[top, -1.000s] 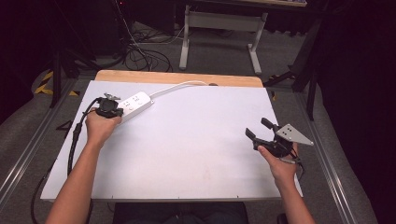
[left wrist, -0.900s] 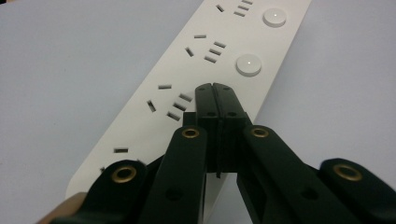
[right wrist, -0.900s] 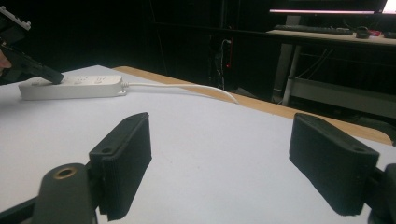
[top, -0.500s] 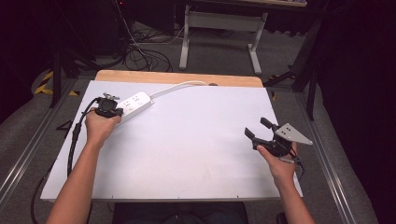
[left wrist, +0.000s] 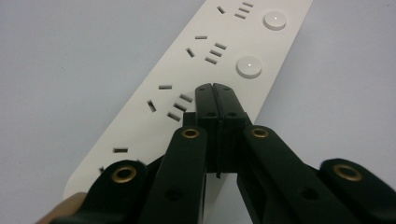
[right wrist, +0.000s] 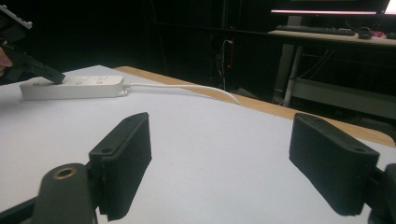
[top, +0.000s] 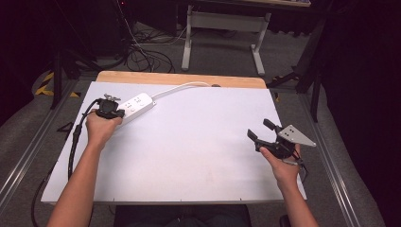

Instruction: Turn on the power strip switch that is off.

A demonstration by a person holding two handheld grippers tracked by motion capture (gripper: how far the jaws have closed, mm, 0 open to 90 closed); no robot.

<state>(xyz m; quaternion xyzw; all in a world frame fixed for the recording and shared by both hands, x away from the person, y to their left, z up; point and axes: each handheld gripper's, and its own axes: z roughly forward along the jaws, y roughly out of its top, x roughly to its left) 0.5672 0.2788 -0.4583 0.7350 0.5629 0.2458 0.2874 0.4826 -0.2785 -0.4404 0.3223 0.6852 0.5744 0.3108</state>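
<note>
Jaws of our left gripper are pressed together, tips on the white plastic power strip beneath them; we judge its round button just ahead needs a straight, gentle push. Right gripper waits spread.

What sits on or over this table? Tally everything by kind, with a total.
Power strips: 1
Grippers: 2, left gripper and right gripper
Total: 3
</note>
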